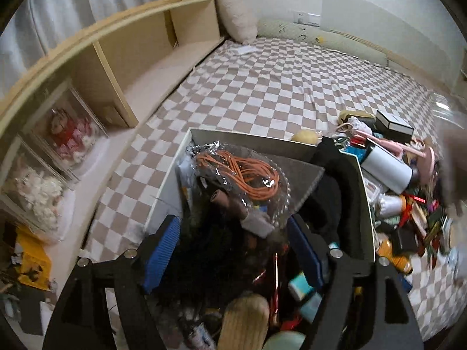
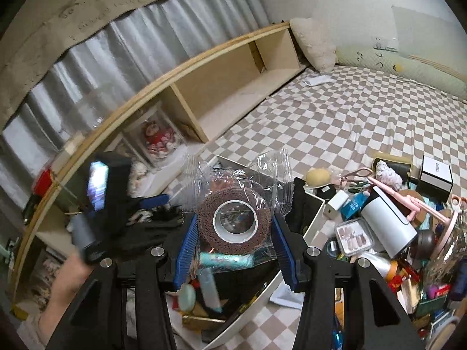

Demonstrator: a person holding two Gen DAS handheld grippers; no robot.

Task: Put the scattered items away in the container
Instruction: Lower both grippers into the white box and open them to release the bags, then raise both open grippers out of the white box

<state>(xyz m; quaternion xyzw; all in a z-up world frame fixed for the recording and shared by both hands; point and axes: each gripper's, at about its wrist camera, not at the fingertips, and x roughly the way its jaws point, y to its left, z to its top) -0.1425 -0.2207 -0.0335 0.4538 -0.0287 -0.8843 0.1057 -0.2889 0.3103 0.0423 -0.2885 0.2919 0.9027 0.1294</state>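
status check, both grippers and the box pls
Right gripper shut on bagged brown tape roll over white box. Left gripper open, empty, above box contents. Box crowded; scattered pile remains on checkered bedcover.

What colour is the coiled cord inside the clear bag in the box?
Orange; the coiled cord shows best in the left wrist view.

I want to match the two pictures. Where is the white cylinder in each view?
Left wrist: the white cylinder lies at the right, on the pile just outside the box.
Right wrist: it lies right of centre, in the pile, behind the nail set.
Shared landmark: the pink stand crosses just above it in both views.
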